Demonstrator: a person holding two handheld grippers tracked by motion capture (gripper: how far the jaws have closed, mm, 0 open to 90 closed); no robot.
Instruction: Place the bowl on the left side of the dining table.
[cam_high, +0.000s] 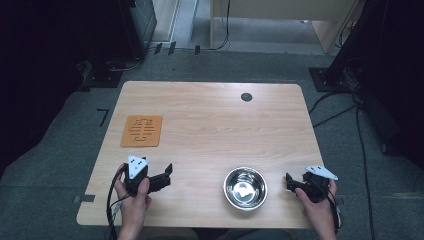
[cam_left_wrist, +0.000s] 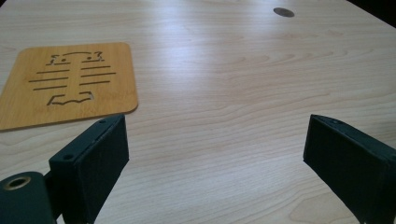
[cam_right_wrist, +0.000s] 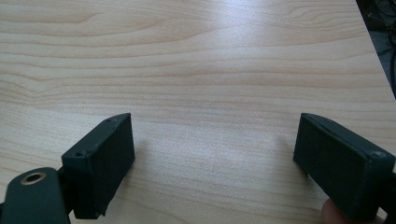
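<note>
I see the wooden table (cam_high: 210, 130) with the orange trivet (cam_high: 142, 131) at its far left and the steel bowl (cam_high: 245, 188) near the front edge, between my two tools. My left gripper (cam_high: 167, 175) and right gripper (cam_high: 290, 181) both rest low over bare wood with jaws spread wide, holding nothing.

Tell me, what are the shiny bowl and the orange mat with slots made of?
The bowl looks like polished stainless steel: mirror-bright, reflecting light inside. The mat seems thin wood or bamboo, perhaps cork-coloured board: matte, warm tan, with cleanly cut slots.
</note>
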